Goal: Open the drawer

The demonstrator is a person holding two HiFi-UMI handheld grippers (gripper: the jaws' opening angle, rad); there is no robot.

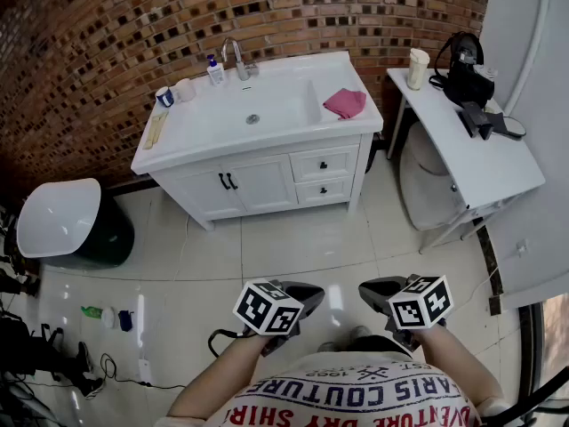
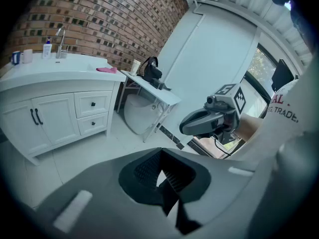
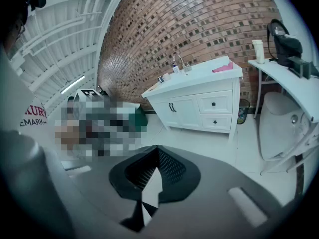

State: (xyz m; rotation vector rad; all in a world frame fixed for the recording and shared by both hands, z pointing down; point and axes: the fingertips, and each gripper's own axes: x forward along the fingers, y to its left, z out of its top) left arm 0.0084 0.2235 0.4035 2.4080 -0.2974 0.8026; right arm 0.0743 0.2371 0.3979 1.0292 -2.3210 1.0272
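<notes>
Low at the bottom centre of the head view, the left forearm (image 1: 209, 382) and right forearm (image 1: 460, 363) reach forward (side by side, a little apart). The left gripper (image 1: 304, 295) and right gripper (image 1: 377, 289) tilt downward, each with jaws closed together and nothing between them.

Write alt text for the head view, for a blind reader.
A white vanity cabinet stands against a brick wall, its two small drawers closed, a pink cloth on its top. At the bottom edge, the left gripper and right gripper hang over the tiled floor, well short of the cabinet.
</notes>
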